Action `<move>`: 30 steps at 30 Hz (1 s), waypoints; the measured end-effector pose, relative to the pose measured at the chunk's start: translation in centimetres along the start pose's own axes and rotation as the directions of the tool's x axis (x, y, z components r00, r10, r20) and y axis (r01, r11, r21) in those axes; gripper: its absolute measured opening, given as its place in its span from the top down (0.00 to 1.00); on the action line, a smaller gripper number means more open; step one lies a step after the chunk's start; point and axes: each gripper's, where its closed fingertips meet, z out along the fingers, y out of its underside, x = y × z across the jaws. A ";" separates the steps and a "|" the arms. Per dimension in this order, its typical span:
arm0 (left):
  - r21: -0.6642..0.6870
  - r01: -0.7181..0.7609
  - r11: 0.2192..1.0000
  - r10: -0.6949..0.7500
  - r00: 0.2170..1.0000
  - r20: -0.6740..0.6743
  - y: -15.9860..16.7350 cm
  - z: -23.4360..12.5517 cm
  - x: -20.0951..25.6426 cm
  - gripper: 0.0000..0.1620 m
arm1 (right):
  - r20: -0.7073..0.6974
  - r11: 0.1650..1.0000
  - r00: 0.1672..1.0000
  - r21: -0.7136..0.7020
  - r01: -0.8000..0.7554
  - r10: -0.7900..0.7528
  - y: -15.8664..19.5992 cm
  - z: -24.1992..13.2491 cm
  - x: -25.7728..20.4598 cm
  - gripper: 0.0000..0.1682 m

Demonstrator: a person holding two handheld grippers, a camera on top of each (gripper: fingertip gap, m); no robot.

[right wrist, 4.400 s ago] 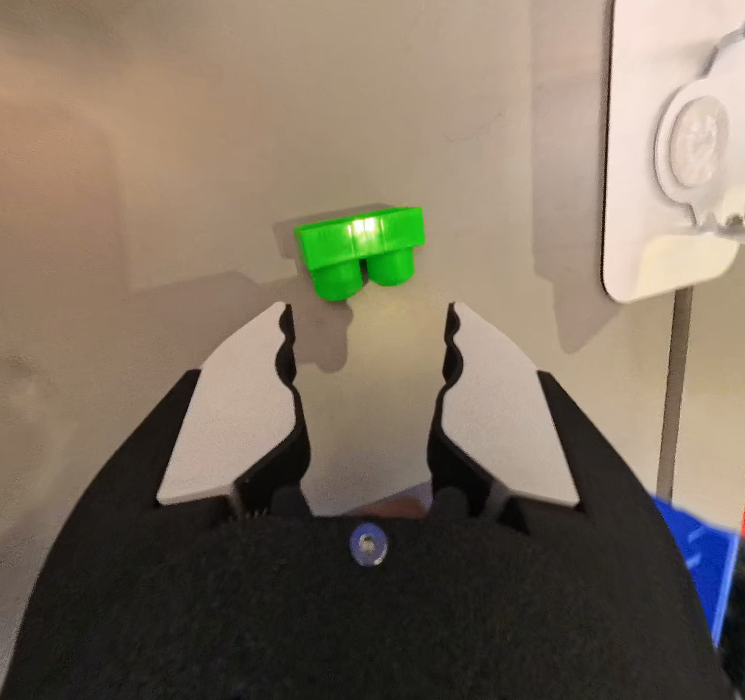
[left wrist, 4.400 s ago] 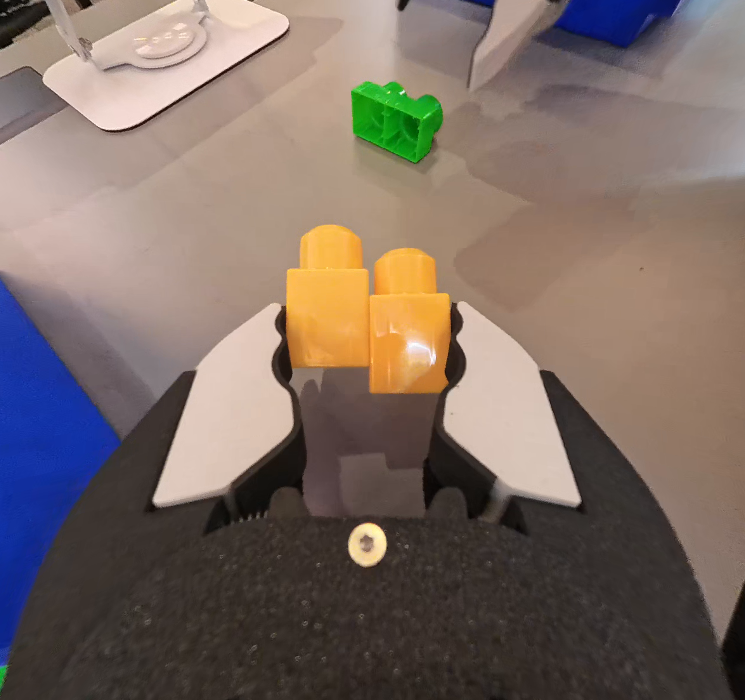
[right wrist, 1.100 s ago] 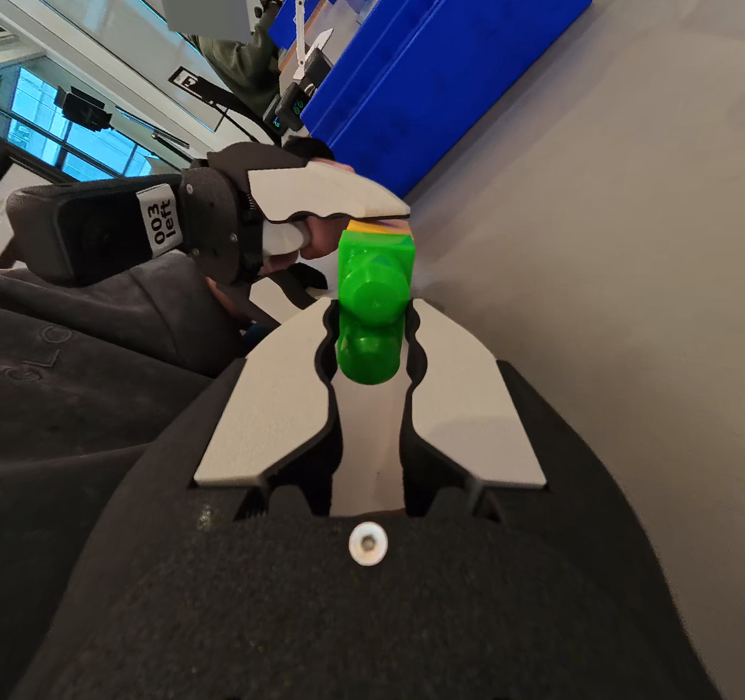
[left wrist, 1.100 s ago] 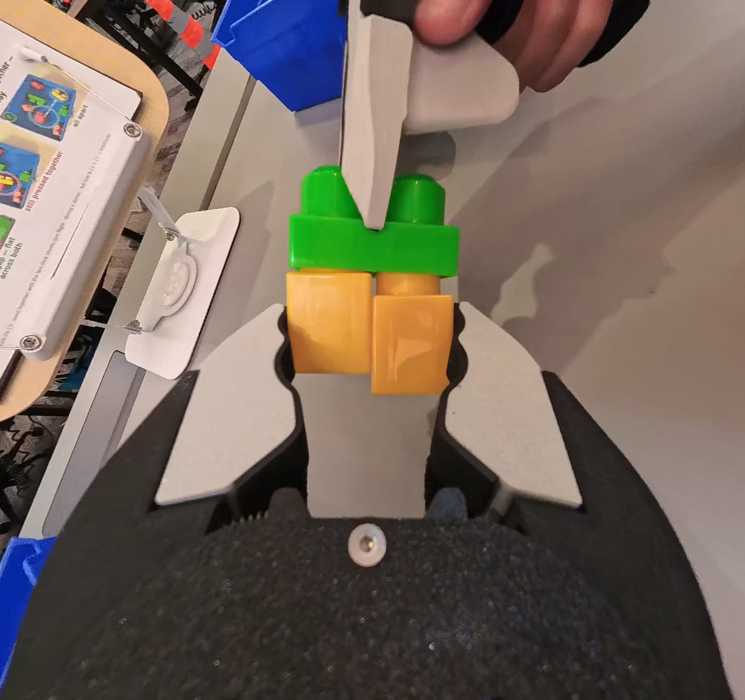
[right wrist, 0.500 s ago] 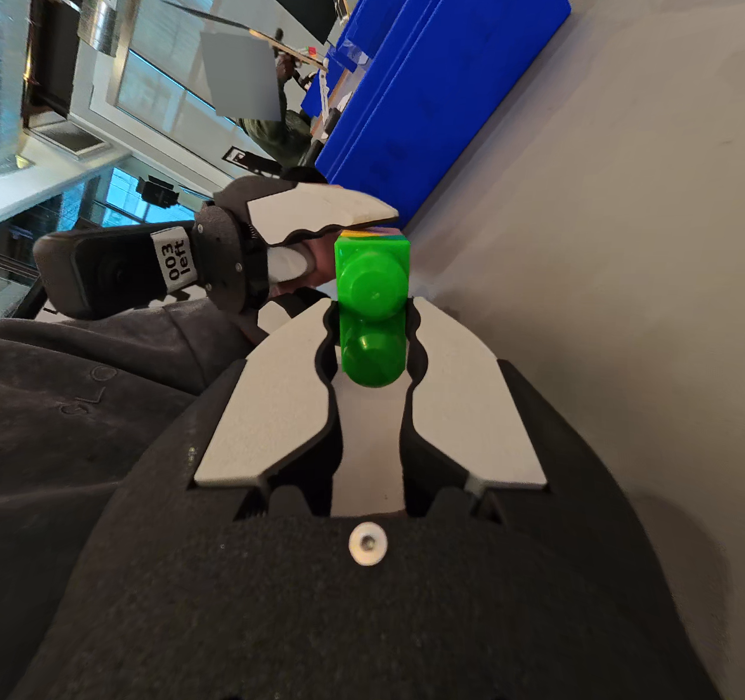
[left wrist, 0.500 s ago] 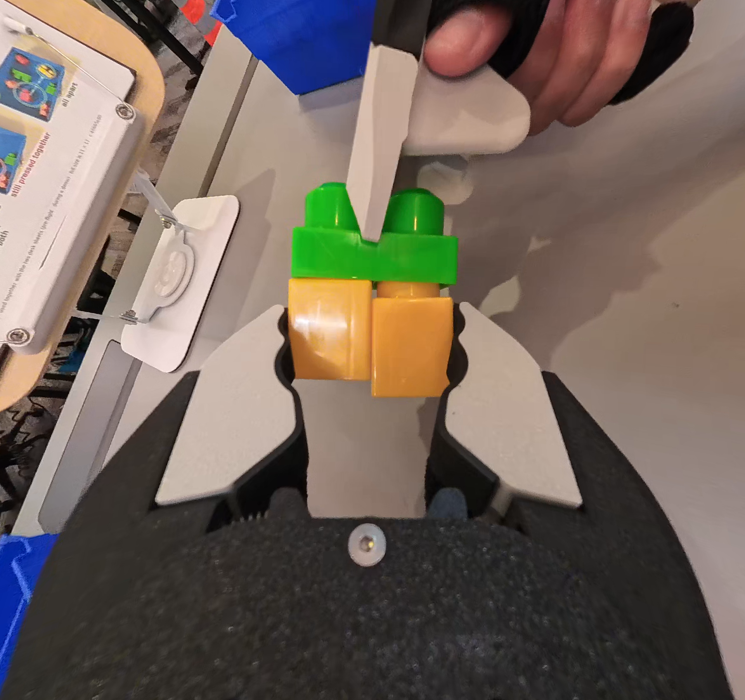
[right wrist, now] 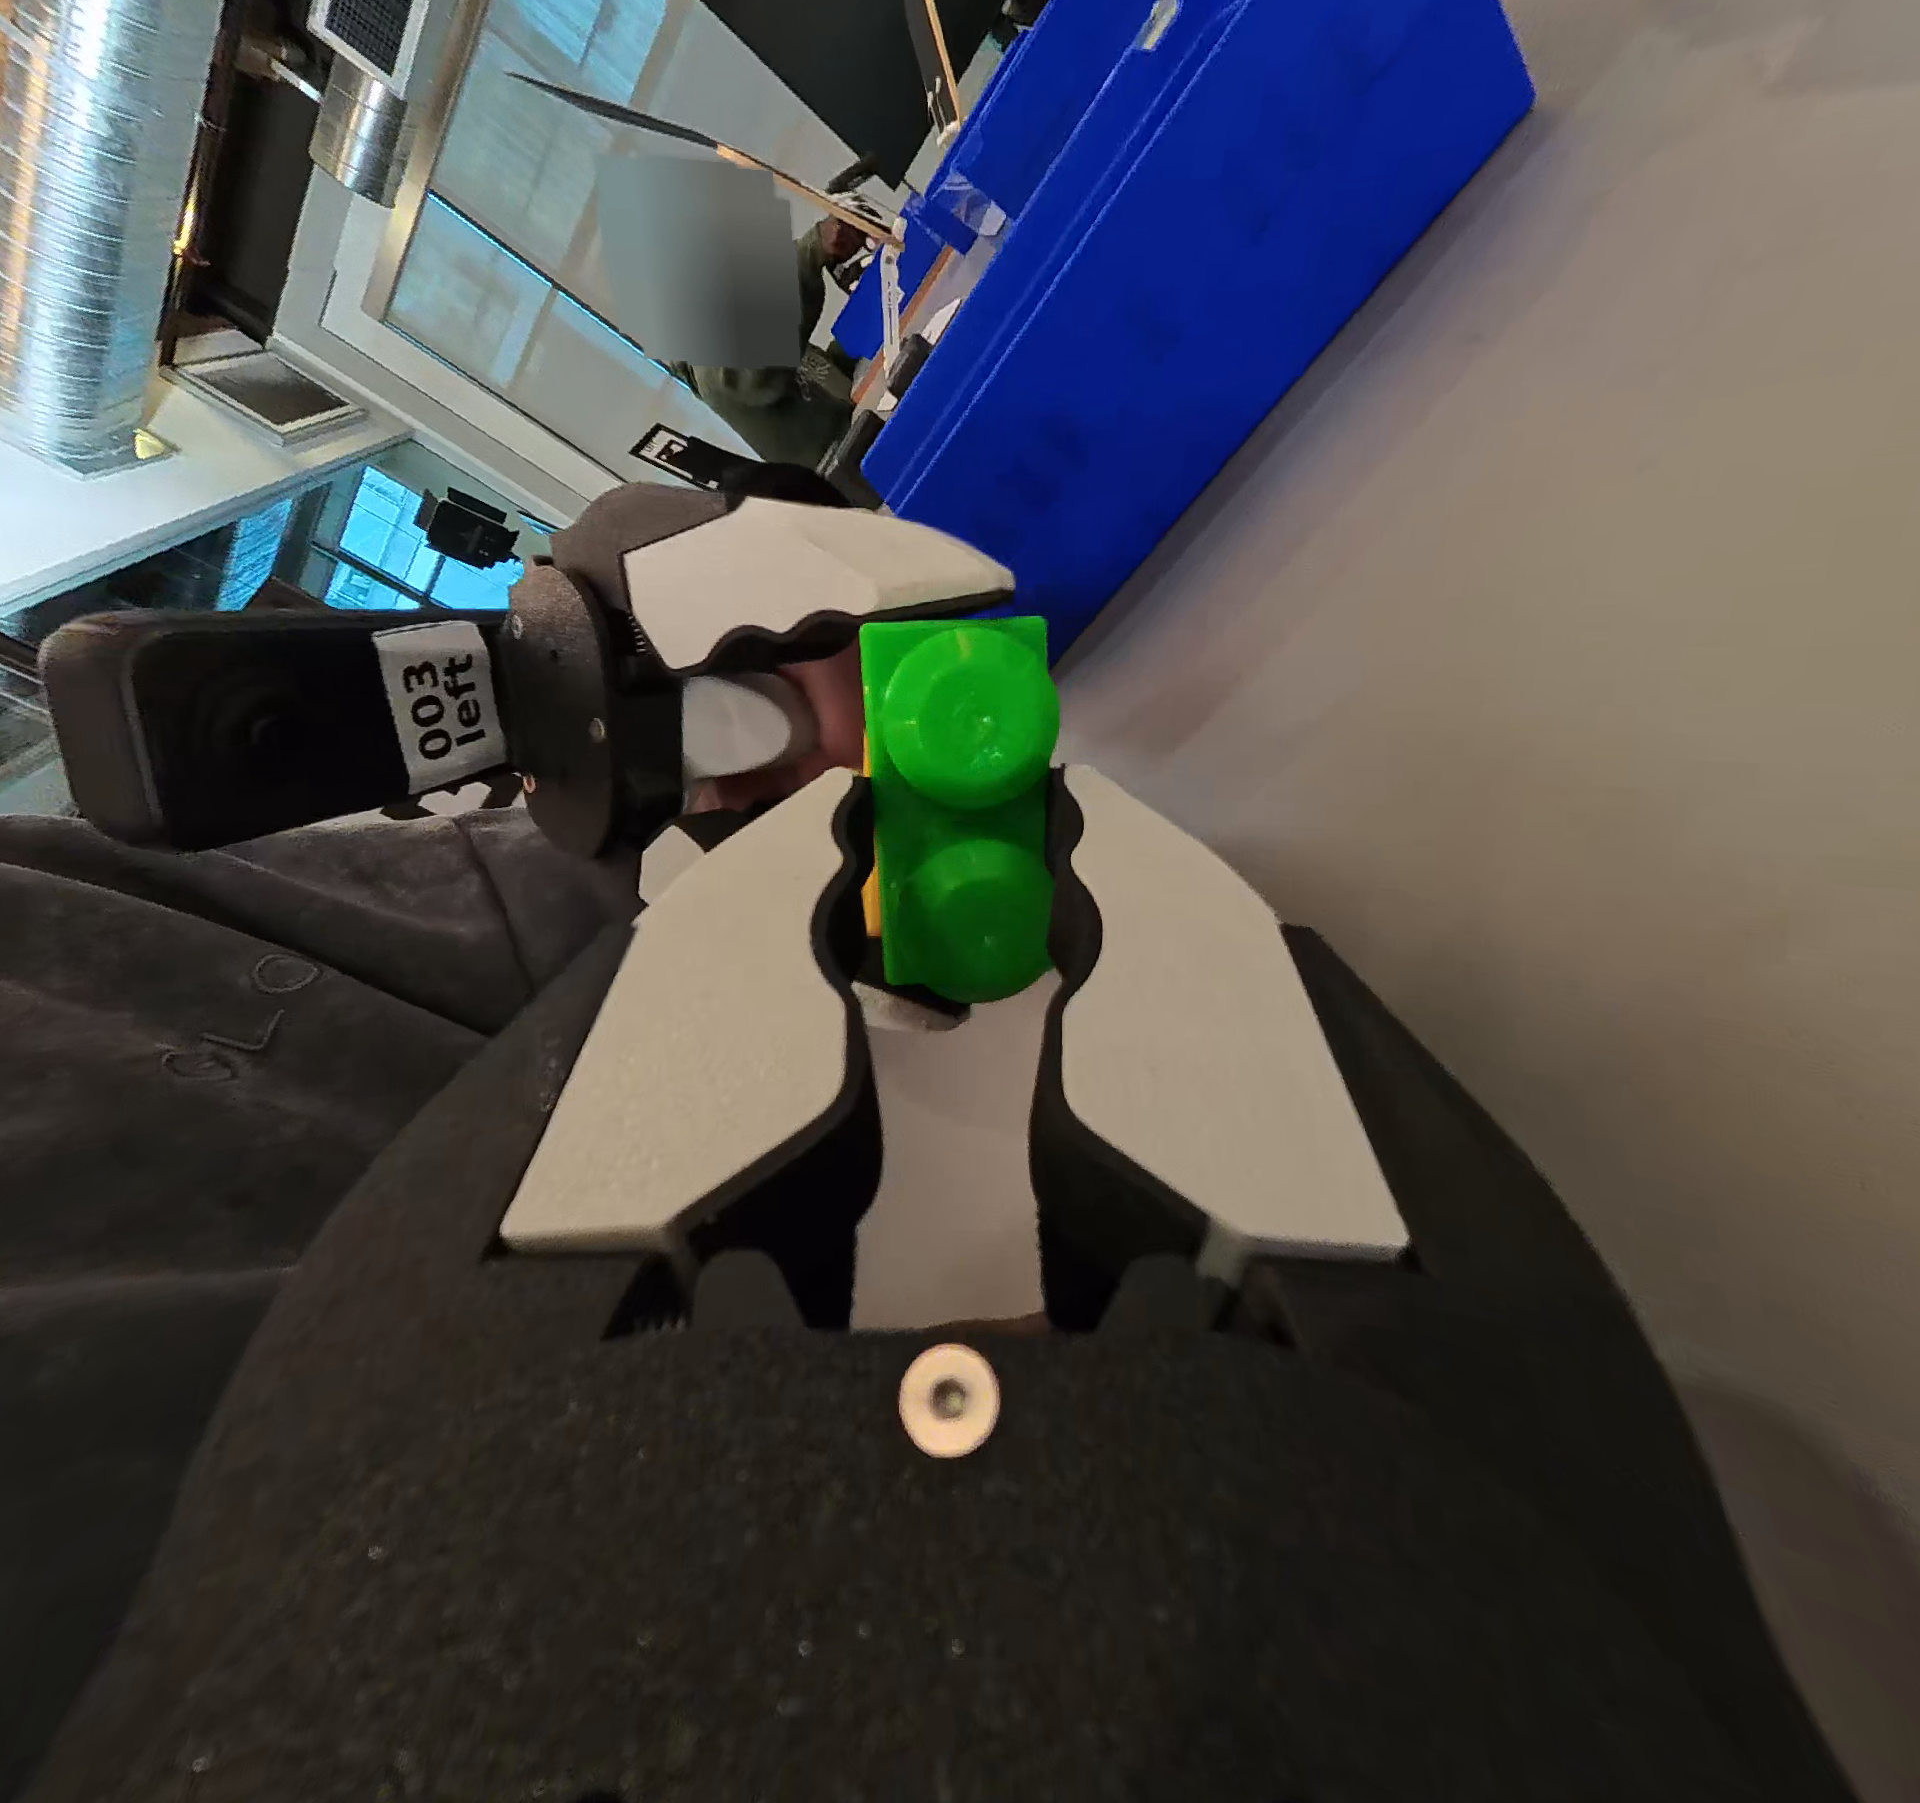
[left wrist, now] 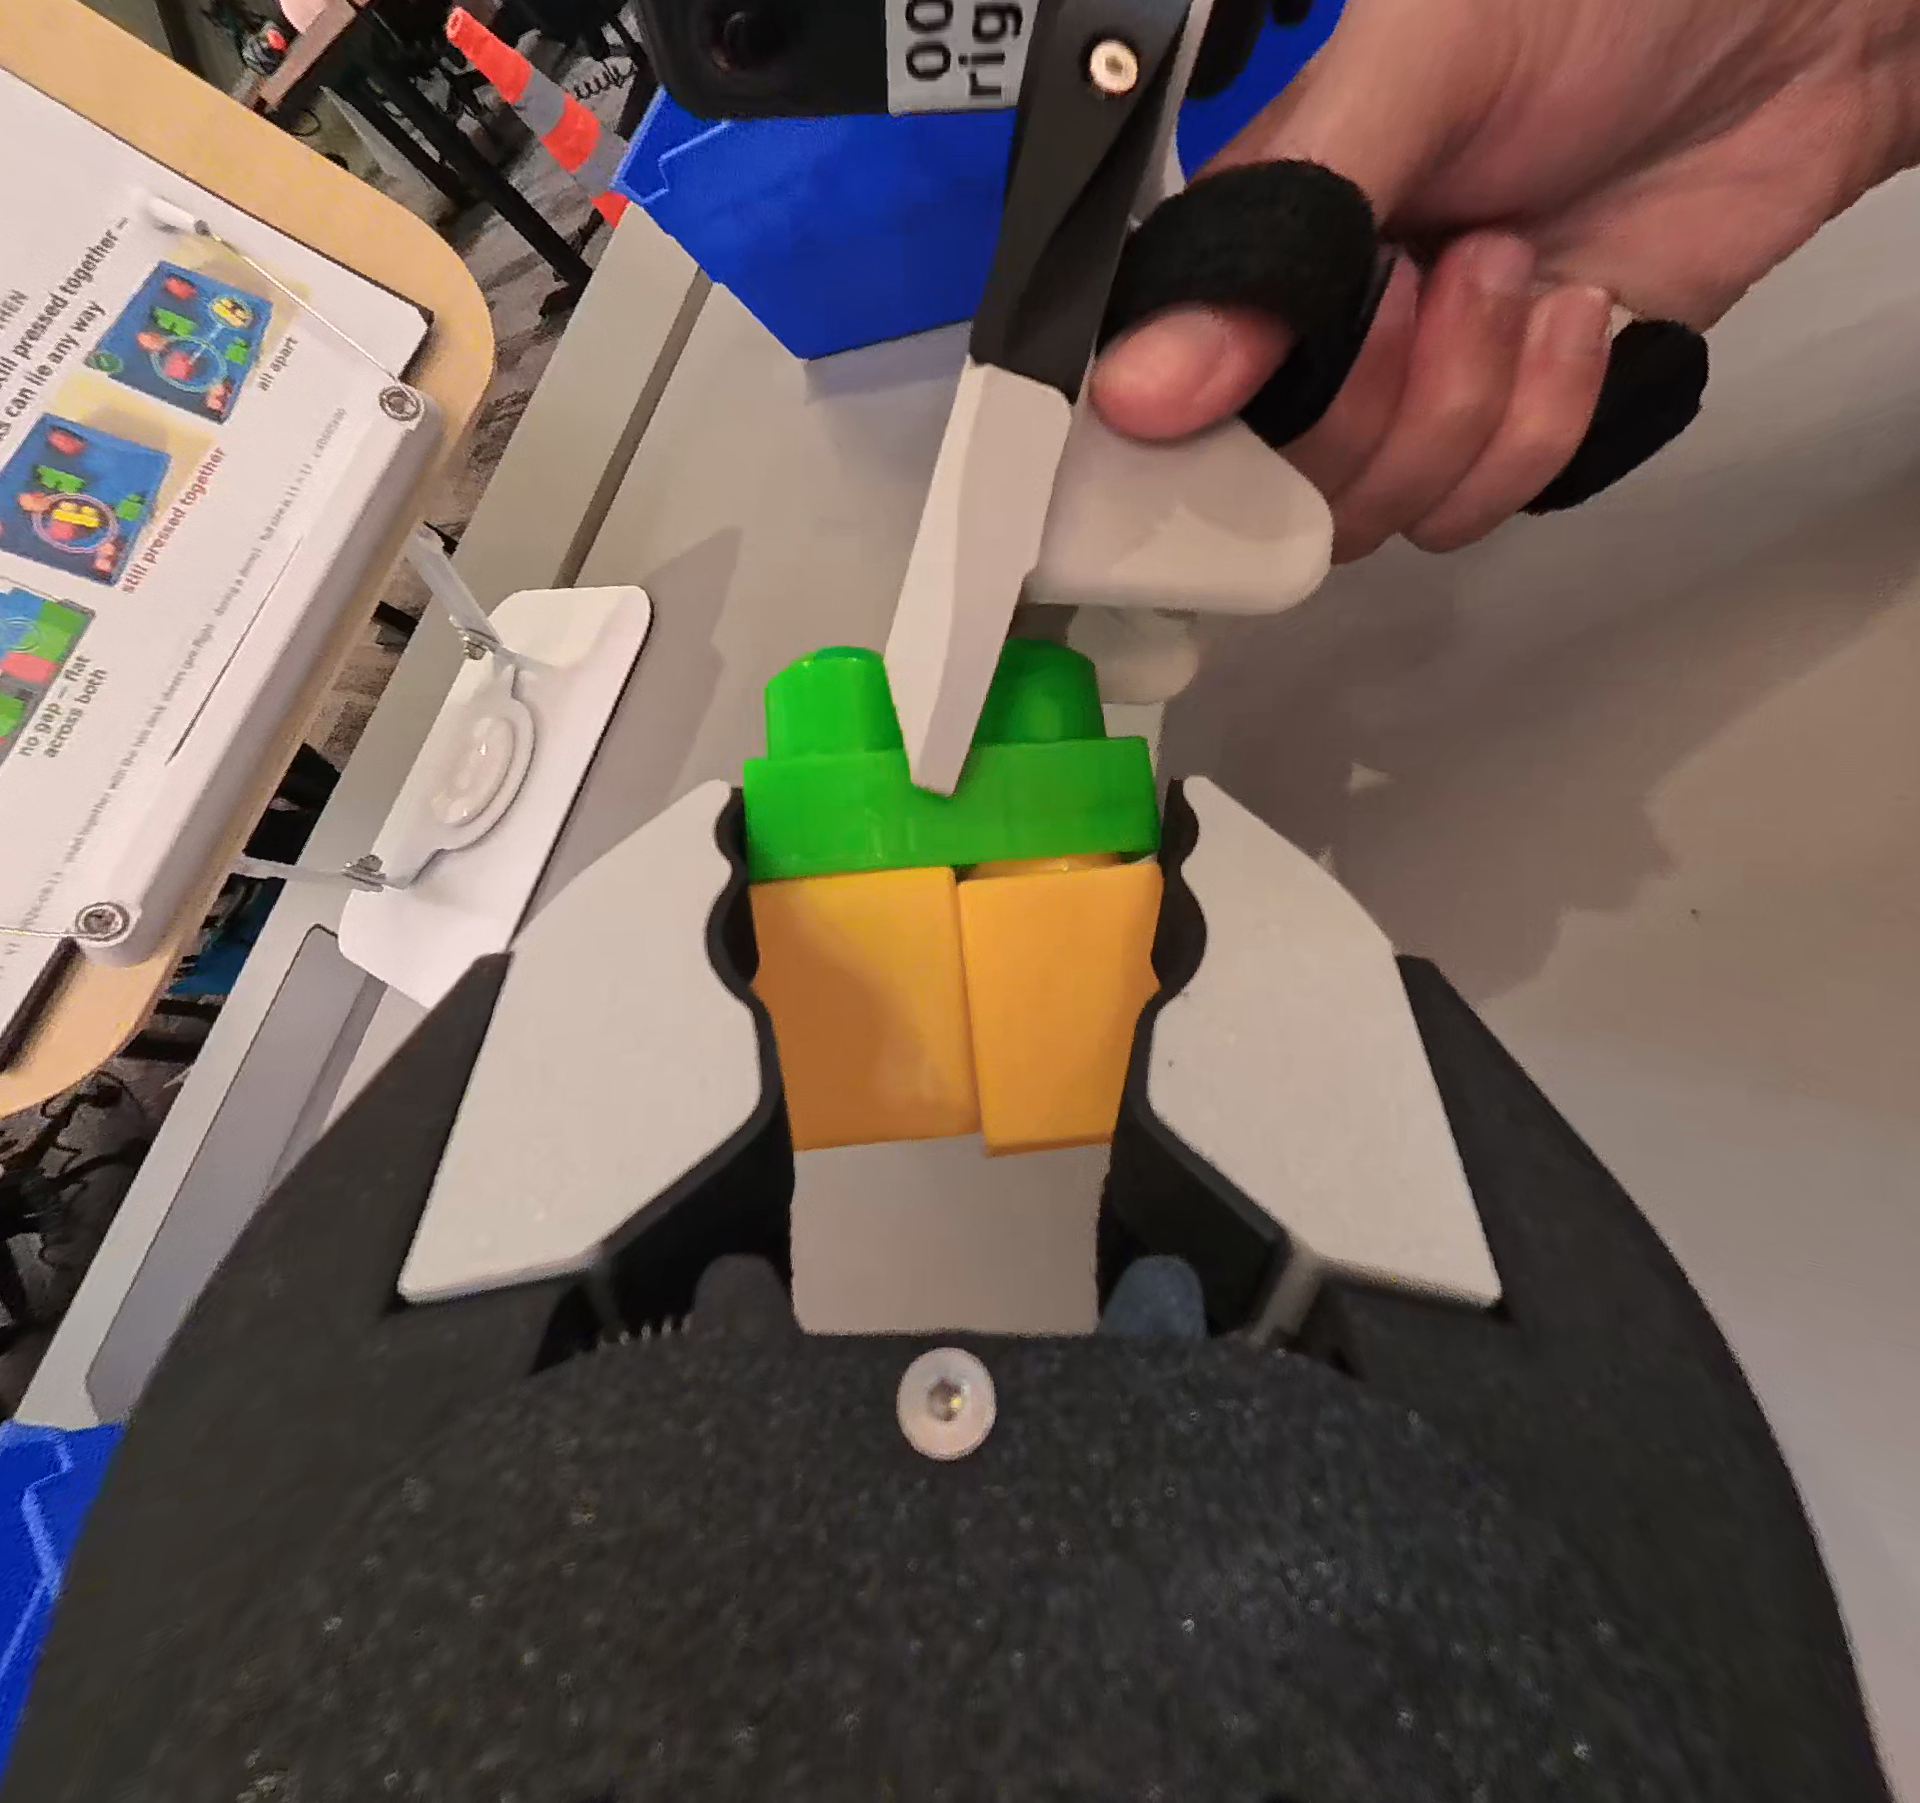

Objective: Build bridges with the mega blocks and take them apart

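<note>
Clamping two orange blocks [left wrist: 956,1005] side by side in the left wrist view, left gripper [left wrist: 951,932] closed on their outer faces, the right block sitting slightly lower. Green block [left wrist: 945,803] pressed across both orange tops, studs pointing away; thin strip of an orange stud visible under its right half. Right gripper [left wrist: 940,714] entering from the far side, one grey finger edge-on between the two green studs, held by a hand [left wrist: 1538,226] with black finger sleeves. Grey table [left wrist: 1558,818] beneath; blue bin [left wrist: 831,226] at far centre, white plate [left wrist: 520,766] with clear mount to the left, instruction board [left wrist: 187,527] at the far left. Seen from the right wrist view, right gripper [right wrist: 951,880] shut on the green block [right wrist: 961,797], fingers pinching its long sides around the near stud, studs facing the camera. Sliver of orange [right wrist: 869,896] showing along the left edge. Left gripper [right wrist: 831,610] coming in from the left, upper finger over the block's far end. Blue bins [right wrist: 1195,278] far right on the table; dark sleeve [right wrist: 260,1026] at left.
</note>
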 end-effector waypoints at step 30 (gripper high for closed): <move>-0.242 0.295 0.924 -0.341 0.923 -0.178 10.6 -9.7 7.0 0.49 | -0.009 0.988 0.995 0.118 0.097 -0.097 1.0 -2.5 1.0 0.81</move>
